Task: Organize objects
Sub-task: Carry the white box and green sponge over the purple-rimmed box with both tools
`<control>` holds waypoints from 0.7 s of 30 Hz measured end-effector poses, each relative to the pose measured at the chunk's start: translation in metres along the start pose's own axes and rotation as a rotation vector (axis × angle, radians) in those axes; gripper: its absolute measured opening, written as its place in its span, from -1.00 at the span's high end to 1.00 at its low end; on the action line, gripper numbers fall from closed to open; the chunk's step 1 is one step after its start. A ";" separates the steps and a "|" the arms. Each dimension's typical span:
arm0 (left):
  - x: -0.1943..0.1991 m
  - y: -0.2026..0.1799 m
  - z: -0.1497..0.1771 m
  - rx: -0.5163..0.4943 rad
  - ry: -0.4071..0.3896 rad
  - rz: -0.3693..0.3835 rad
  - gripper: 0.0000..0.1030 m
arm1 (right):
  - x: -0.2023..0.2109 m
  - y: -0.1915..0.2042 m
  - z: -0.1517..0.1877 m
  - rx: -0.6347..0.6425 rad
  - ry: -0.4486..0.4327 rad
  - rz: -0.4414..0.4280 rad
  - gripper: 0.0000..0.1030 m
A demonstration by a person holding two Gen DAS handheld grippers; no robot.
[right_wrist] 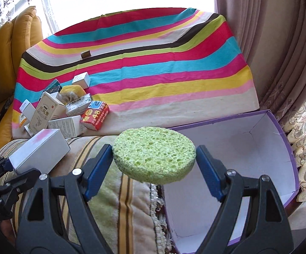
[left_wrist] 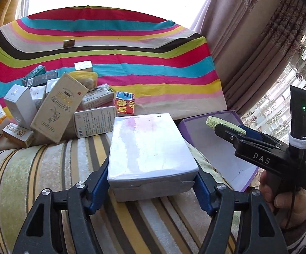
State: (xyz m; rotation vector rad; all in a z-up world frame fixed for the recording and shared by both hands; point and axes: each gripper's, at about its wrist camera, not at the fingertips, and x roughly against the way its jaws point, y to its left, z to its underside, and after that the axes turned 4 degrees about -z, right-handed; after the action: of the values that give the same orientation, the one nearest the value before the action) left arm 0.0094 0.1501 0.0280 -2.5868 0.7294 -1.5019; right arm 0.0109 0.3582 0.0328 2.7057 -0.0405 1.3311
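The left tongs (left_wrist: 151,182) grip a white cardboard box (left_wrist: 150,148) by its two sides above the striped cushion (left_wrist: 47,169), while the right tongs (right_wrist: 154,163) clamp a round green sponge (right_wrist: 154,151) over the near-left corner of the open purple box (right_wrist: 280,131).

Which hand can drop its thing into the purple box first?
Probably the right. Its gripper holds the green sponge right at the rim of the open purple box. The left gripper holds the white box over the striped cushion, beside the purple box.
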 end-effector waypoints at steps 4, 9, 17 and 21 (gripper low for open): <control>-0.013 -0.023 -0.007 -0.020 0.038 0.054 -0.36 | 0.004 -0.026 0.009 -0.036 0.000 0.048 -0.60; -0.032 -0.049 -0.013 -0.024 0.087 0.125 -0.36 | 0.002 -0.052 0.023 -0.079 0.025 0.091 -0.60; -0.059 -0.093 -0.015 -0.100 0.145 0.170 -0.36 | 0.005 -0.079 0.037 -0.130 0.043 0.154 -0.60; -0.068 -0.106 -0.013 -0.143 0.177 0.179 -0.40 | 0.006 -0.088 0.041 -0.155 0.048 0.168 -0.60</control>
State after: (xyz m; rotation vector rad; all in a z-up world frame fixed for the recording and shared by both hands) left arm 0.0096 0.2757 0.0105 -2.4257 1.0931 -1.6928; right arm 0.0536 0.4410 0.0037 2.5868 -0.3583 1.3734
